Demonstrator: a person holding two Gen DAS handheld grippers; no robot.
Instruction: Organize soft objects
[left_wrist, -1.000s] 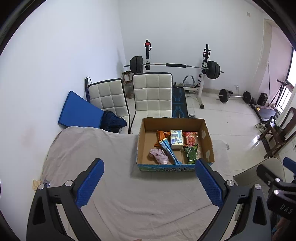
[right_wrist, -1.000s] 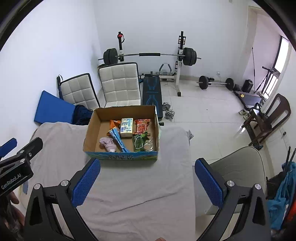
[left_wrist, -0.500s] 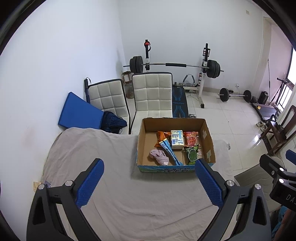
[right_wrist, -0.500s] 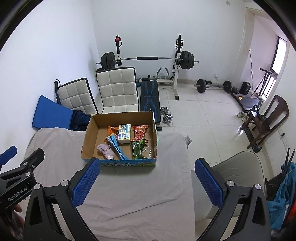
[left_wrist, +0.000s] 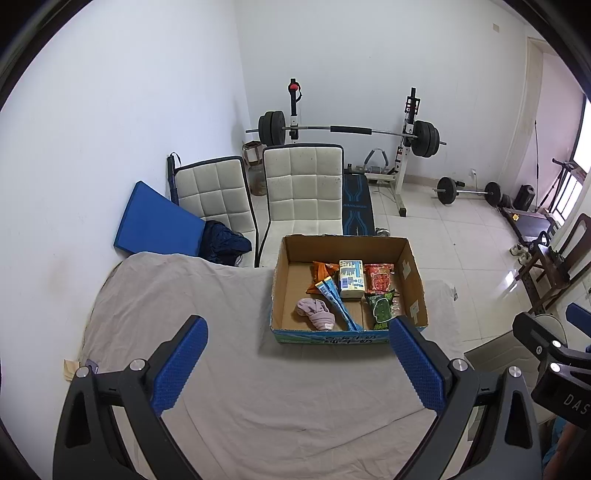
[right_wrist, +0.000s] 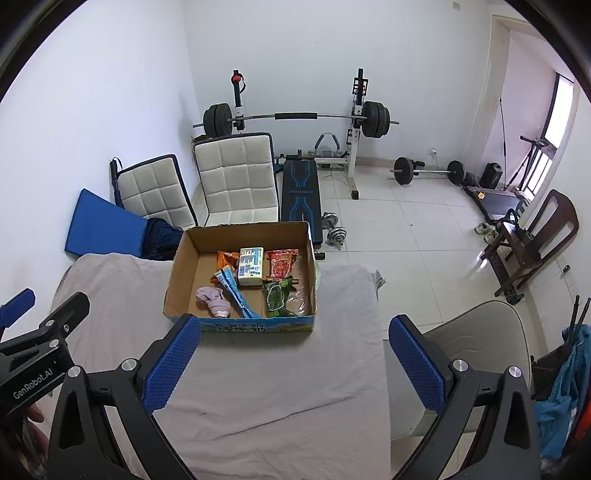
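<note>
left gripper (left_wrist: 297, 363): jaws wide apart, empty, above grey cloth (left_wrist: 229, 314) | cardboard box (left_wrist: 415, 280) ahead | pink sock (left_wrist: 316, 314) front-left inside; blue wrapper (left_wrist: 336, 302) long axis diagonal, far-left to near-right | right gripper (right_wrist: 293, 362): jaws spread, empty

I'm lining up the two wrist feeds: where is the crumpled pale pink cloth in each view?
Left wrist: crumpled pale pink cloth lies right of centre, in the front-left part of the open cardboard box.
Right wrist: the cloth lies left of centre, same corner of the box.
Shared landmark: the long blue packet lies just right of it.
</note>
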